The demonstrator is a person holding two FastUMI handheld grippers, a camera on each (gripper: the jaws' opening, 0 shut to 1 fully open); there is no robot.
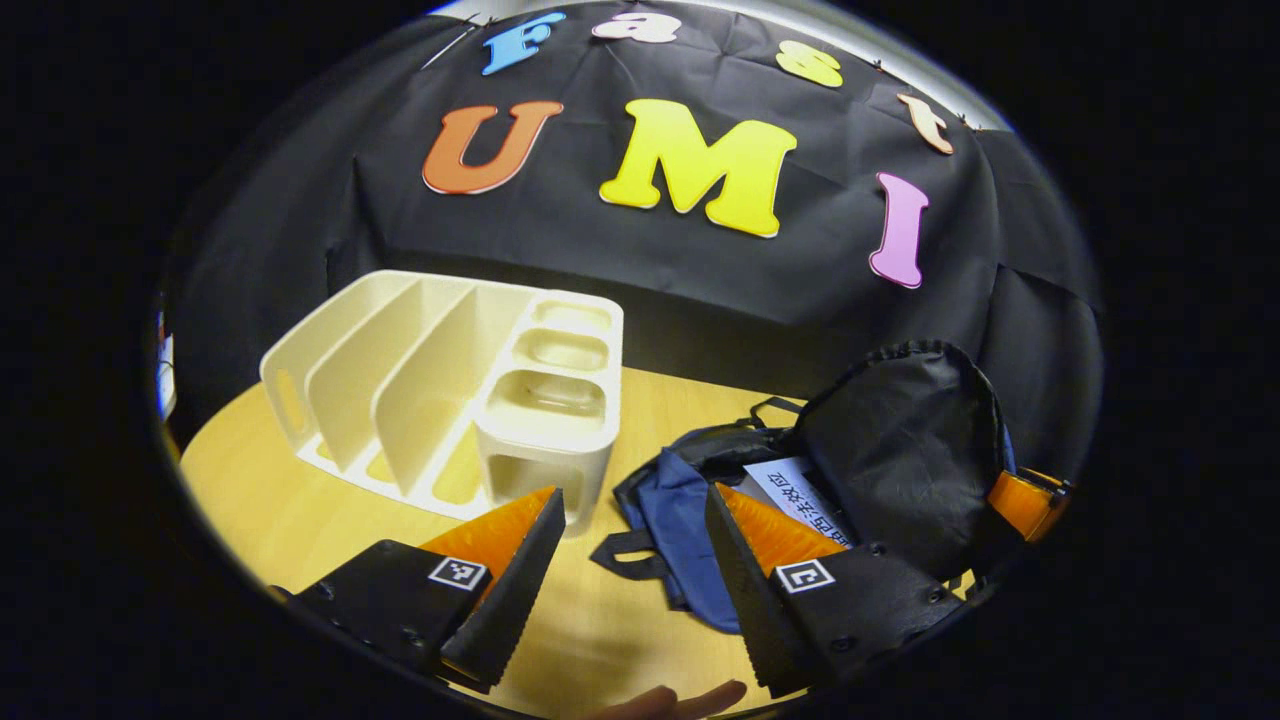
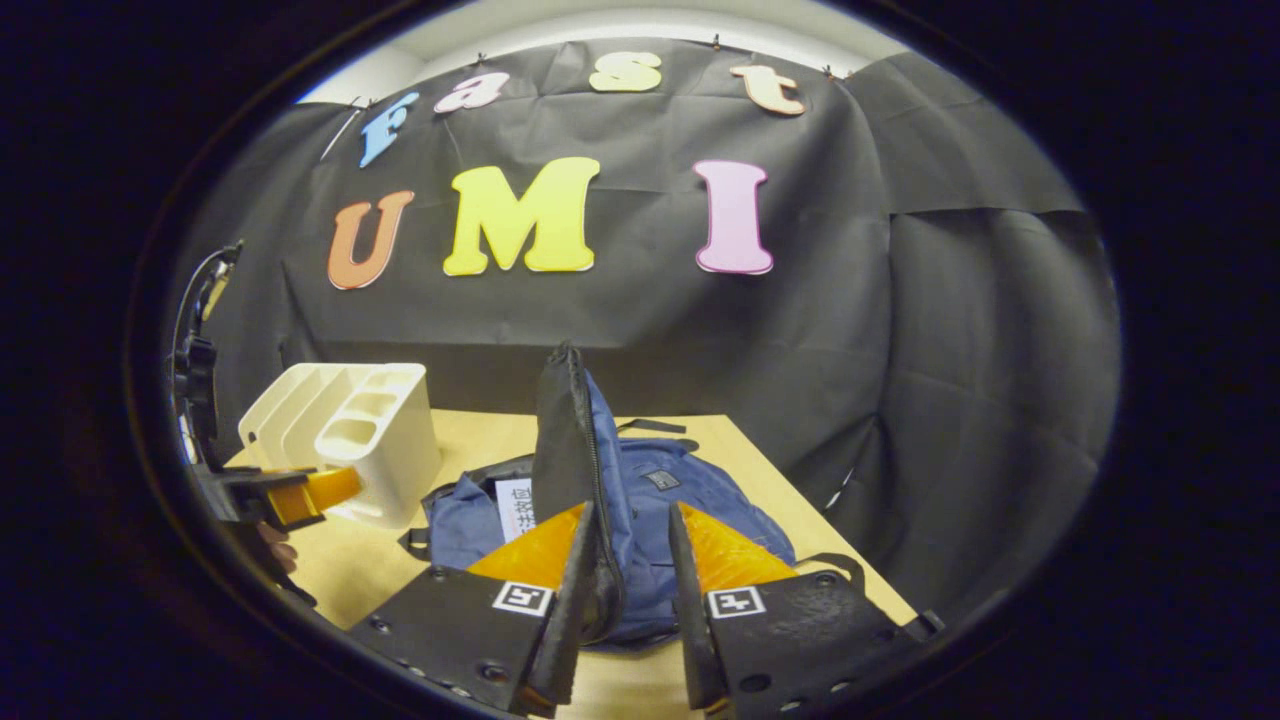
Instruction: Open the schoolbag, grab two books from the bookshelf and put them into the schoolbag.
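The blue schoolbag lies open on the wooden table. Its black flap stands upright. A white-covered book lies inside the bag. The cream bookshelf stands to the left with bare slots. My left gripper hovers open above the table between shelf and bag, holding nothing. My right gripper has the flap between its fingers. The flap leans on the left finger, and a gap shows beside the other. It appears at the flap's right edge in the left gripper view.
The black cloth wall runs close behind the table and down its right side. A person's fingertips show at the near table edge. In the right gripper view the left gripper sits at the far left, in front of the shelf.
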